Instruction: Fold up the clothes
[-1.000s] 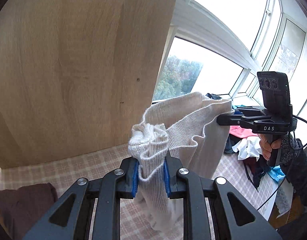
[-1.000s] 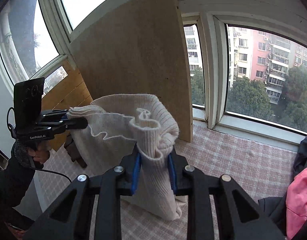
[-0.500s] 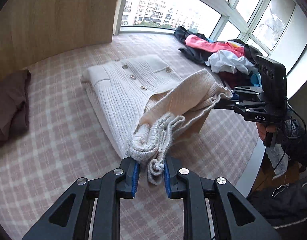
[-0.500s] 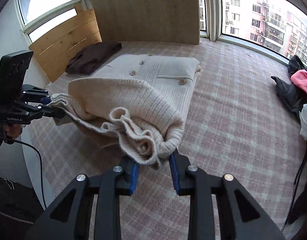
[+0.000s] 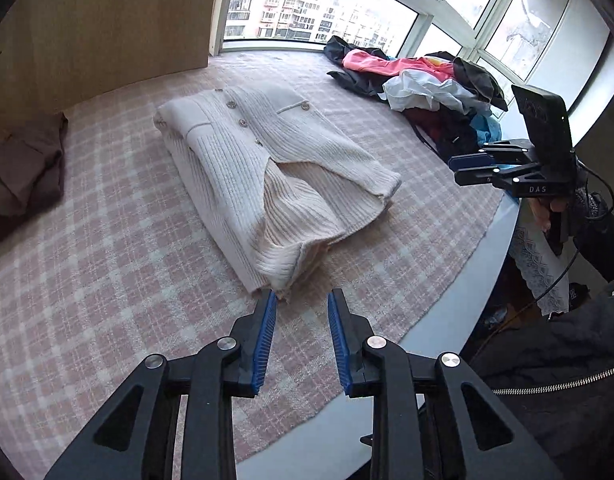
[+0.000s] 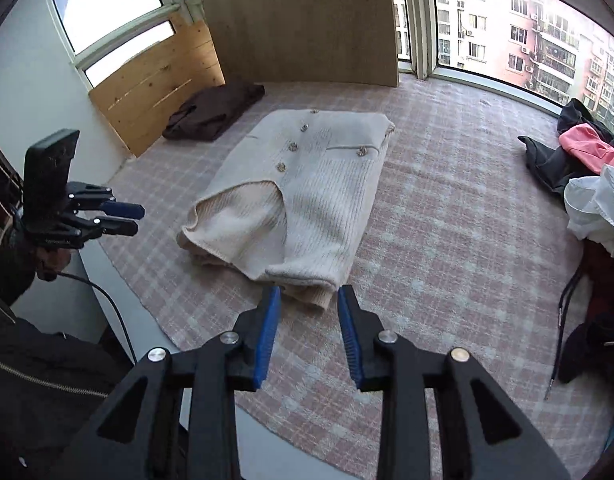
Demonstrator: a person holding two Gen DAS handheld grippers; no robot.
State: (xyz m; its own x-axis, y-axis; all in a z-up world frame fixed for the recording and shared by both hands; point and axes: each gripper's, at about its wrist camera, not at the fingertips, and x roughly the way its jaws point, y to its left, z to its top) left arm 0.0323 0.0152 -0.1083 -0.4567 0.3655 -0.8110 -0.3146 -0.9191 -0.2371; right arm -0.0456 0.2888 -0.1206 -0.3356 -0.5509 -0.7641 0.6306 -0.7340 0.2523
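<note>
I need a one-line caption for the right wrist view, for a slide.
Right gripper, jaws open and empty, just short of the folded cream cardigan on the checked cloth; left gripper alongside.

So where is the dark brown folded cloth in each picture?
Left wrist view: the brown cloth lies at the far left edge, left of the cream cardigan.
Right wrist view: the brown cloth lies upper left of centre, beyond the cardigan's left corner, by the wooden board.
Shared landmark: the cream cardigan.
</note>
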